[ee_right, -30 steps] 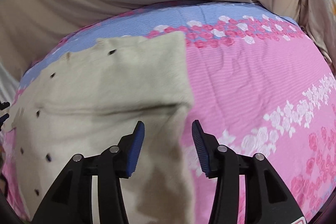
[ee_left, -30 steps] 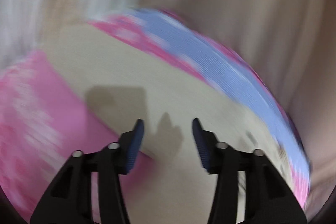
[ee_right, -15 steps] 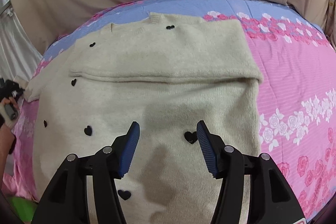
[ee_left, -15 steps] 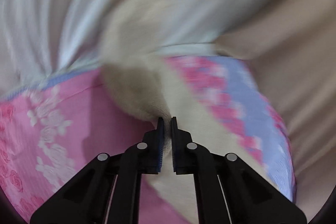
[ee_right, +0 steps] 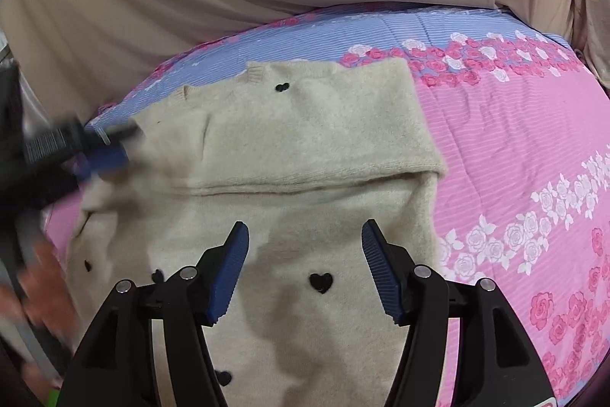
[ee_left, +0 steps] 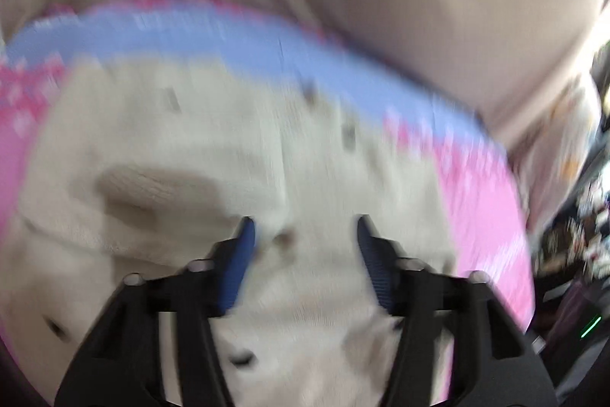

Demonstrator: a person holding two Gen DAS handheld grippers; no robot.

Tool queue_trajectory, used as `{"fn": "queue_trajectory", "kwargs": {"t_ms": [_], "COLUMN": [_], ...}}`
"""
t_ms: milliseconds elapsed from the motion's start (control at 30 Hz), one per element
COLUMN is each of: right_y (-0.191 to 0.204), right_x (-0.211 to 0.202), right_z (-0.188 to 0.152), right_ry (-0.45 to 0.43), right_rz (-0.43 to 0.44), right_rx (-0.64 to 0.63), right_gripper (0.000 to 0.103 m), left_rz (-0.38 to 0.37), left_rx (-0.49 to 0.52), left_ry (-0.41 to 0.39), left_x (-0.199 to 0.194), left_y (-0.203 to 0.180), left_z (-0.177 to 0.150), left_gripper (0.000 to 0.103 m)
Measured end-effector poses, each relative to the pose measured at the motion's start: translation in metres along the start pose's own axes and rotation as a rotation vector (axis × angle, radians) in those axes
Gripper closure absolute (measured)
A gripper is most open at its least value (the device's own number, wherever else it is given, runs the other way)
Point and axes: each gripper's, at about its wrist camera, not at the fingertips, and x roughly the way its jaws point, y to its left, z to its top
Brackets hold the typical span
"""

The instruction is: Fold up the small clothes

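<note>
Now that the left gripper has let go of the fuzzy cream knit sweater with black hearts, both grippers' jaws gape empty, left sleeve looks folded in, so the bottom fold on the pink floral bed sheet is probably next for the right gripper.

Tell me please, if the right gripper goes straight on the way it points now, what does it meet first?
Most likely the cream sweater. The right gripper is open, nothing between its fingers, and the knit fills the view ahead up to the folded-over sleeve. Depth is unclear, so how soon it touches cannot be told.
</note>
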Motion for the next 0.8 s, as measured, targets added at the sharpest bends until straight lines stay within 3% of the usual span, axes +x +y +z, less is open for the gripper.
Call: {"fn": "queue_trajectory", "kwargs": {"t_ms": [67, 133, 233, 300, 367, 467, 633, 700, 733, 800], "right_y": [-0.001, 0.006, 0.038, 0.075, 0.120, 0.189, 0.249, 0.247, 0.235, 0.195], "right_x": [-0.004, -0.007, -0.004, 0.001, 0.012, 0.038, 0.106, 0.122, 0.121, 0.096], "right_z": [0.004, 0.011, 0.024, 0.032, 0.037, 0.032, 0.017, 0.019, 0.031, 0.061], "right_ry": [-0.016, -0.033, -0.050, -0.050, -0.038, -0.013, 0.115, 0.165, 0.185, 0.128], "right_rz": [-0.003, -0.001, 0.034, 0.089, 0.142, 0.204, 0.214, 0.206, 0.250, 0.342], "right_rx": [-0.008, -0.049, -0.166, -0.271, -0.400, -0.582, -0.691, -0.666, -0.587, -0.374], "right_gripper": [0.043, 0.041, 0.039, 0.038, 0.029, 0.028, 0.030, 0.069, 0.098, 0.097], "left_rz": [0.024, 0.027, 0.075, 0.128, 0.190, 0.267, 0.308, 0.311, 0.302, 0.279], "left_rx": [-0.031, -0.075, -0.138, -0.182, -0.240, -0.315, -0.422, -0.454, -0.471, -0.496], "left_ry": [0.009, -0.008, -0.062, -0.086, -0.109, -0.140, -0.165, -0.176, -0.181, -0.186], "left_x": [0.003, -0.014, -0.038, -0.056, -0.072, -0.090, -0.114, -0.120, -0.121, -0.124], "left_y": [0.005, 0.021, 0.051, 0.074, 0.094, 0.125, 0.161, 0.169, 0.173, 0.179], "left_z": [-0.022, -0.032, -0.044, -0.051, -0.057, -0.072, -0.086, -0.086, -0.084, -0.082], "left_gripper": [0.048, 0.036, 0.031, 0.031, 0.031, 0.030, 0.030, 0.030, 0.030, 0.030]}}
